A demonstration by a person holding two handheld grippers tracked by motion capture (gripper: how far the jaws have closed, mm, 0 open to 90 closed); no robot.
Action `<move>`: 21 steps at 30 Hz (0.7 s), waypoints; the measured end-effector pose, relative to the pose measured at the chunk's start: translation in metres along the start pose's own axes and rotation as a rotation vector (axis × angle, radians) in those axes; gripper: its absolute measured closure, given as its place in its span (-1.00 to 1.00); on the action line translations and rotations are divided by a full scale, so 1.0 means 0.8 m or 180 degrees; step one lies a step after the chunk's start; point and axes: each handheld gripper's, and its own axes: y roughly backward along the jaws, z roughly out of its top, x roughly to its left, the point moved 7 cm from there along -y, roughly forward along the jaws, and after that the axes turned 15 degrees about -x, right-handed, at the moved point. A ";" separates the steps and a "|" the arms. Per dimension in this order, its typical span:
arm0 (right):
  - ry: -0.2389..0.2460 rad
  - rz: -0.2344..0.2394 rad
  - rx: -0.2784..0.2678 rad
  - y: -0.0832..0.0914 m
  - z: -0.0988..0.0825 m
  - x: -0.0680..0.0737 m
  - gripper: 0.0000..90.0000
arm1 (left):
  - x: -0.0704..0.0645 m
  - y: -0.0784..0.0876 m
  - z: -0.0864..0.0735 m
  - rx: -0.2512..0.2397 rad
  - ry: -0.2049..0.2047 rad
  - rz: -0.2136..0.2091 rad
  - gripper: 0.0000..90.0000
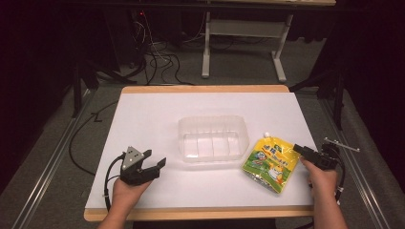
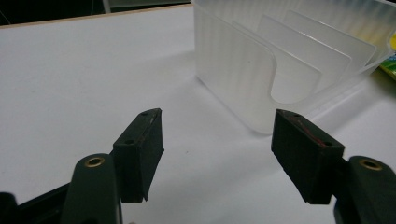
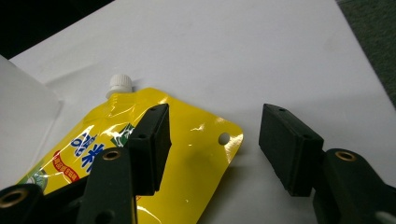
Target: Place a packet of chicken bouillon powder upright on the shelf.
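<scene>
Left tool [image 1: 154, 160]: jaws apart, empty, left of bin [image 1: 214, 138] | Right tool [image 1: 303, 151]: jaws apart, over pouch [image 1: 271, 163] corner, nothing clamped | Pouch: yellow (white cap [image 3: 118, 84]), flat on white tabletop [image 1: 157, 114], just right of clear bin with 3 dividers

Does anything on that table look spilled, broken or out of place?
Nothing stands out. The yellow pouch lies flat and capped beside the clear divided bin, which sits upright. No spill shows on the white table. Both grippers are open.
</scene>
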 end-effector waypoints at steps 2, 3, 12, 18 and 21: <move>-0.0059 0.0079 0.0080 -0.001 -0.004 0.005 0.02 | 0.000 0.000 0.000 0.0007 -0.0009 -0.0006 -0.23; -0.0097 0.0129 0.0128 -0.002 -0.006 0.008 0.01 | -0.001 0.000 0.000 0.0006 -0.0005 -0.0009 -0.23; -0.0355 0.0266 0.0198 0.002 -0.012 0.012 0.51 | -0.004 -0.004 -0.001 0.0023 -0.0054 -0.0043 -0.24; -0.0174 0.0247 0.0156 0.004 -0.012 0.016 0.98 | -0.005 -0.005 -0.001 0.0024 -0.0073 -0.0049 -0.24; -0.0081 0.0295 0.0097 0.007 -0.011 0.019 1.00 | -0.004 -0.006 0.000 0.0009 -0.0067 -0.0044 -0.24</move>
